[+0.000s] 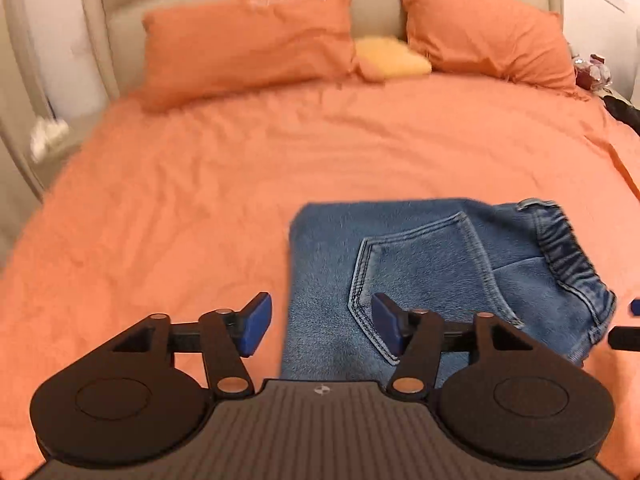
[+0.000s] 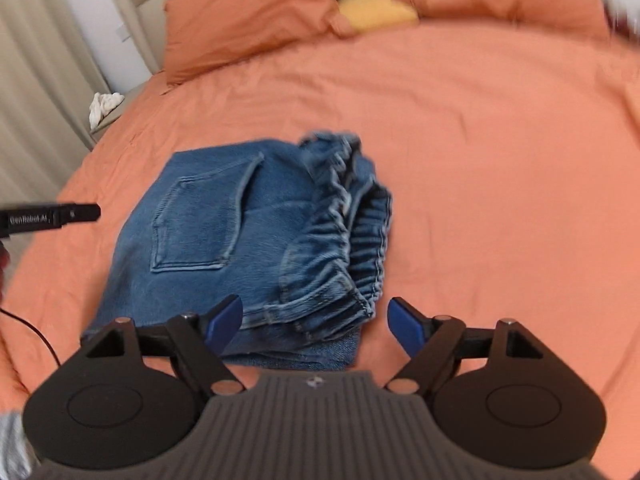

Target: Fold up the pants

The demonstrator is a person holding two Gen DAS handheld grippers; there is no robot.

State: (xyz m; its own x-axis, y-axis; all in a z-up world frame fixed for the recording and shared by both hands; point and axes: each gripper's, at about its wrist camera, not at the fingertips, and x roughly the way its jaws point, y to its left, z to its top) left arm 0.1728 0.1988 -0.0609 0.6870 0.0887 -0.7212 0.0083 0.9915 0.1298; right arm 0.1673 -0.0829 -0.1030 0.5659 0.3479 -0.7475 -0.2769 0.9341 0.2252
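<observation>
While pants (image 1: 400,264) lie folded on the bed (image 1: 200,184), left gripper (image 1: 322,326) and right gripper (image 2: 316,326) hover near them, both spread, empty.

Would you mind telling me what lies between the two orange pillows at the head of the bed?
A small yellow cushion sits in the gap between the left pillow and the right pillow, against the headboard; both wrist views show it.

Folded pants (image 2: 248,236) on bed (image 2: 500,160); pillows (image 1: 248,52) behind, against headboard (image 1: 376,16)
</observation>
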